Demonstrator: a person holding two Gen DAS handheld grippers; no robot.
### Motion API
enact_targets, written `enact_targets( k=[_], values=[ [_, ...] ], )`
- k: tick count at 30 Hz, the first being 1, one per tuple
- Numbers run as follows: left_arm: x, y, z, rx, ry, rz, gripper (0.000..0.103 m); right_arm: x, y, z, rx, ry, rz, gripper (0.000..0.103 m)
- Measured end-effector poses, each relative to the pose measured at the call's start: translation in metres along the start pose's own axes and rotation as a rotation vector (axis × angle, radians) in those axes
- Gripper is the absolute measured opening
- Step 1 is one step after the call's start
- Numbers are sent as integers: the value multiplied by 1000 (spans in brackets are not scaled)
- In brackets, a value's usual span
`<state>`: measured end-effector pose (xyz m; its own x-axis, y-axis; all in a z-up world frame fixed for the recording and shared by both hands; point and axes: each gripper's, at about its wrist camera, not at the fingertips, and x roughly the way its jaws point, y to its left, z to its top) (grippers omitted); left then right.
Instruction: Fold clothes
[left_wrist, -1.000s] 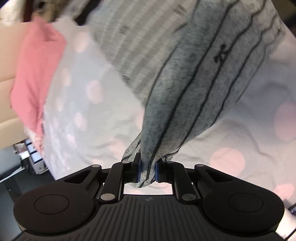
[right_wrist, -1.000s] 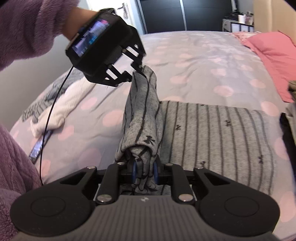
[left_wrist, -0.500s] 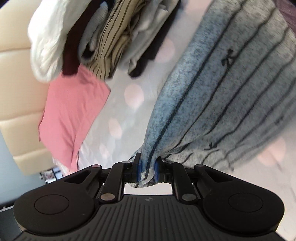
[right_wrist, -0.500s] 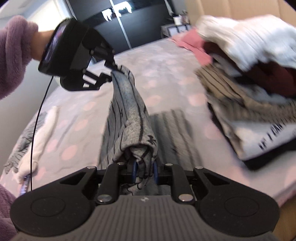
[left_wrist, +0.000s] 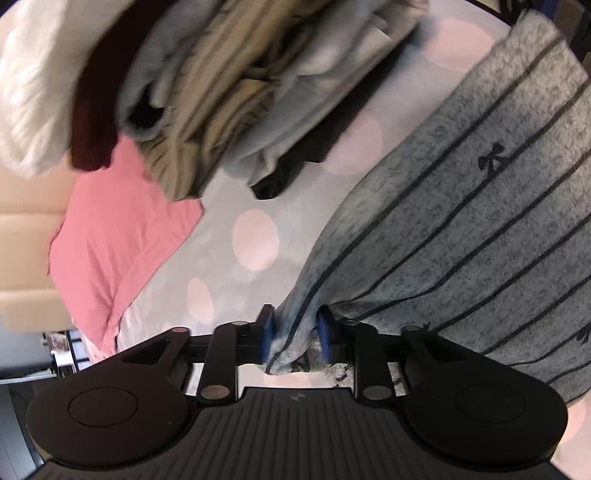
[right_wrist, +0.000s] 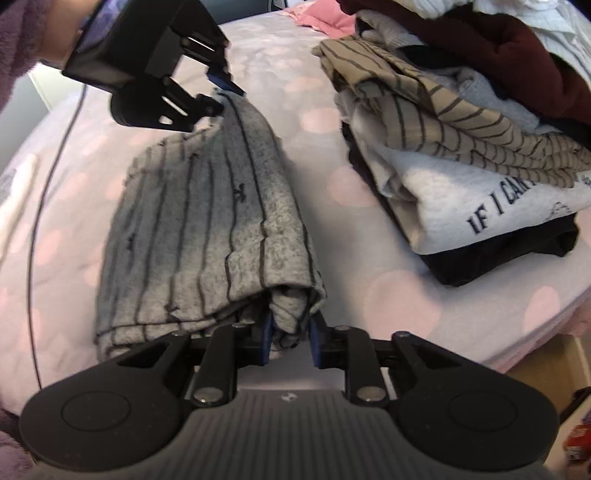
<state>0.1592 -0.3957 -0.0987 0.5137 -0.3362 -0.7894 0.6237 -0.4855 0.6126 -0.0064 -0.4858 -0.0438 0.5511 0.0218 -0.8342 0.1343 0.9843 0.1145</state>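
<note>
While its jaws are opening, the left claw (left_wrist: 293, 330) has a bunched corner of the grey striped garment (left_wrist: 461, 236) between its blue pads (left_wrist: 266, 332); a gap shows beside the right pad, so the cloth sits loosely rather than pinched. From that corner the garment spreads up and to the right of the claw, its dark stripes and small bow prints plain to see. Ahead and to the left of this claw lies a pink pillow (left_wrist: 122, 254), and further ahead a stack of folded clothes (left_wrist: 207, 85), blurred. Directly ahead is the bedspread (left_wrist: 255, 240), grey with pink dots.

The right claw (right_wrist: 290, 334) is likewise opening, with the opposite end of the same garment (right_wrist: 207, 229) between its pads (right_wrist: 266, 338); the fold touches the left pad and stands off from the right one. The garment lies folded lengthwise on the bedspread (right_wrist: 388, 295), running straight ahead of this claw to the left claw (right_wrist: 218, 96), which appears ahead and to the upper left, held by a hand (right_wrist: 55, 48) in a purple fleecy sleeve (right_wrist: 18, 37), its fingertips at the far end of the cloth. Just to the right of the right claw's line, apart from the garment, stands the pile of folded clothes (right_wrist: 461, 147), with a tan striped piece and a white one bearing dark lettering.
</note>
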Motion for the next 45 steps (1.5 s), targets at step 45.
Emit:
enact_targets(
  k=[45],
  values=[
    [-140, -111, -150, -1767, -162, -262, 59, 26, -4, 23, 144, -175, 35, 69]
  ],
)
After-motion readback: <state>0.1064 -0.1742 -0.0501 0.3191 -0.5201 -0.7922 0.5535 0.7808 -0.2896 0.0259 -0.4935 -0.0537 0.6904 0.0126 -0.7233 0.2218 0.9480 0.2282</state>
